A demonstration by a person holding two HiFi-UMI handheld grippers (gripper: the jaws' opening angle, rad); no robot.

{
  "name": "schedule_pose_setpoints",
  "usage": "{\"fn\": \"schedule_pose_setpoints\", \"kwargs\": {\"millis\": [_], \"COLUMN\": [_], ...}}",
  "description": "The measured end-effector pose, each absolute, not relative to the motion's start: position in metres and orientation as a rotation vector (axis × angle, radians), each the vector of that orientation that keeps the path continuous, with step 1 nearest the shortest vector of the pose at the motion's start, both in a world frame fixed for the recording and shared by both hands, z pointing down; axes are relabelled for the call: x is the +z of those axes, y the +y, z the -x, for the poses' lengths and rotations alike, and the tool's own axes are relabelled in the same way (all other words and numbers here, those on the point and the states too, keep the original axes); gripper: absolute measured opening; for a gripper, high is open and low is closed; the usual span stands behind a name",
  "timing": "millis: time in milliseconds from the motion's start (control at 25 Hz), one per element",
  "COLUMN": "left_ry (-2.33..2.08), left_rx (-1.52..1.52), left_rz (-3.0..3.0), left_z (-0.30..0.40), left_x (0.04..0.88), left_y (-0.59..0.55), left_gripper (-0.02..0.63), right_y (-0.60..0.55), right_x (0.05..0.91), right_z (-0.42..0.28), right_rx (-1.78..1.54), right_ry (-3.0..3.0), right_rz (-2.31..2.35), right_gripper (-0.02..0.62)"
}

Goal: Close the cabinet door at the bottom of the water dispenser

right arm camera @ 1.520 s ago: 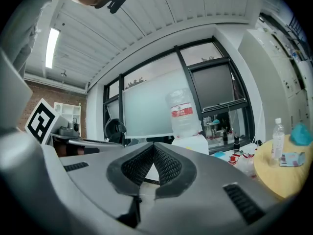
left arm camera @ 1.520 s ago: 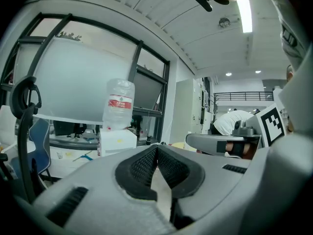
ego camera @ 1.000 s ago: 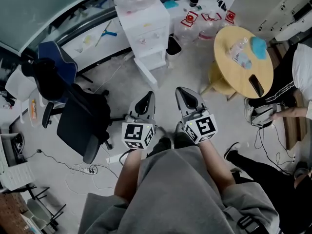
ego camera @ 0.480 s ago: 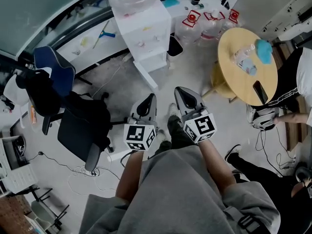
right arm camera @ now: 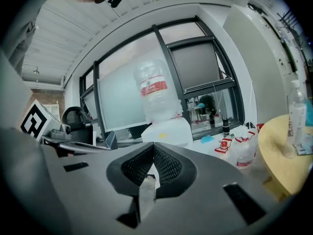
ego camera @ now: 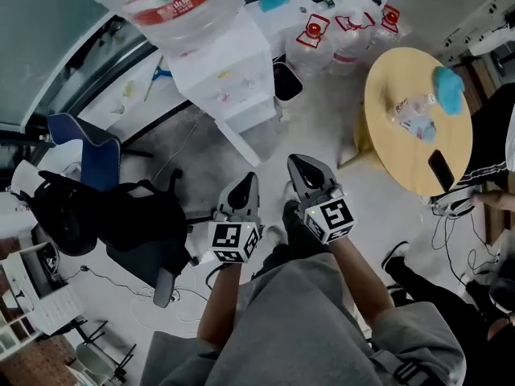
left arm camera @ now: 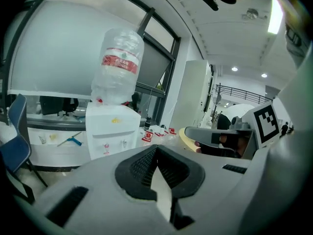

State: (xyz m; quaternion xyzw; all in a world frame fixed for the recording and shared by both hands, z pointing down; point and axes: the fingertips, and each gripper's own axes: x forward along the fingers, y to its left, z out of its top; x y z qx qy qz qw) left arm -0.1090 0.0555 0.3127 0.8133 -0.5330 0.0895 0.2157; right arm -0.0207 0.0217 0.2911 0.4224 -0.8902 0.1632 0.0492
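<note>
2 grippers (ego camera: 248,177) (ego camera: 298,162) nearer 1 water dispenser (ego camera: 221,72)

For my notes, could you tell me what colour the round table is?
The round table is pale yellow, clearest in the head view.

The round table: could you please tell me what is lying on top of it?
On the round table are a clear bottle, a teal cloth-like lump and a dark phone. Anything beneath the lump is covered.
</note>
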Motion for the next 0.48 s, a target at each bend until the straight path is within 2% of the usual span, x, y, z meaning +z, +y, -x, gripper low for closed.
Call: {"fn": "schedule_pose_setpoints", "kwargs": {"millis": [480], "left_ry": [-1.412], "left_rx": [0.377], "left_rz": [-2.216], "left_z": [0.087], "left_x": [0.383], "left_y": [-0.015], "left_gripper": [0.008], "right_y": [-0.038], "right_x": [0.377], "right_z": [-0.002], "right_rx": [0.786], "right_ry": [-2.639], "right_rz": [-1.373], "right_gripper": [0.011]}}
